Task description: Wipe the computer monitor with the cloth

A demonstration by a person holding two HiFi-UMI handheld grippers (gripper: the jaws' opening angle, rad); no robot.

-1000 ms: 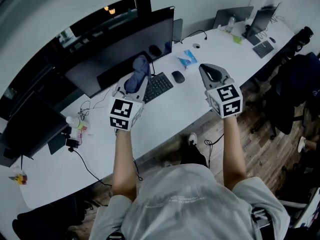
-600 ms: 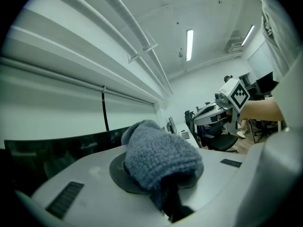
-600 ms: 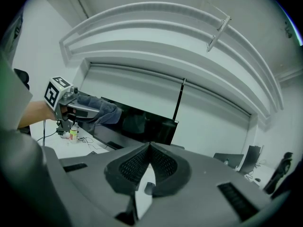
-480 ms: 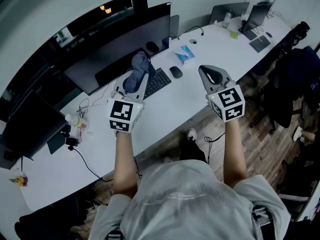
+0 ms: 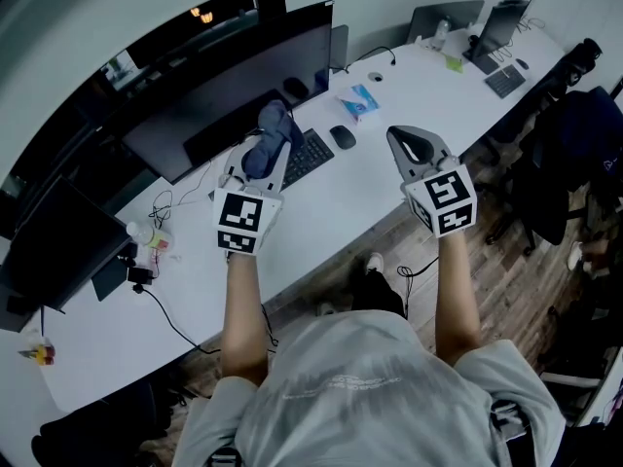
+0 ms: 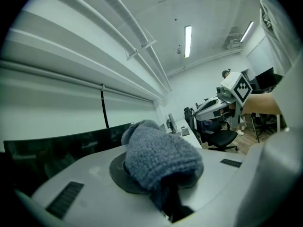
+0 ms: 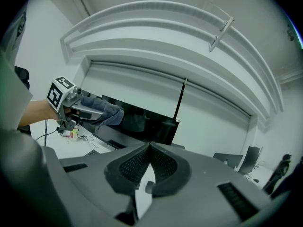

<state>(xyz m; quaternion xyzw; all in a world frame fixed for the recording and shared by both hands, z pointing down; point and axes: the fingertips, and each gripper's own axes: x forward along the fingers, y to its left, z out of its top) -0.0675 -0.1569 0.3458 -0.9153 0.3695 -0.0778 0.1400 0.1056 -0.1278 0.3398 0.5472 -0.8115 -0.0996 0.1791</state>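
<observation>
A wide dark monitor (image 5: 234,90) stands at the back of the white desk (image 5: 341,202); it also shows in the right gripper view (image 7: 142,122). My left gripper (image 5: 265,149) is shut on a blue-grey cloth (image 5: 271,136), held up in front of the monitor's lower edge, above the keyboard (image 5: 307,163). In the left gripper view the cloth (image 6: 158,160) bulges out between the jaws. My right gripper (image 5: 409,144) is shut and empty, held over the desk to the right, its pads (image 7: 142,167) touching.
A mouse (image 5: 342,138) and a blue packet (image 5: 358,102) lie right of the keyboard. A second dark monitor (image 5: 58,241) stands at the left, with small bottles (image 5: 148,241) and cables beside it. Laptops (image 5: 443,17) and another keyboard (image 5: 506,81) sit at the desk's far right. Office chairs (image 5: 574,154) stand on the right.
The left gripper with the cloth has edged slightly up toward the monitor. The right gripper has hardly moved.
</observation>
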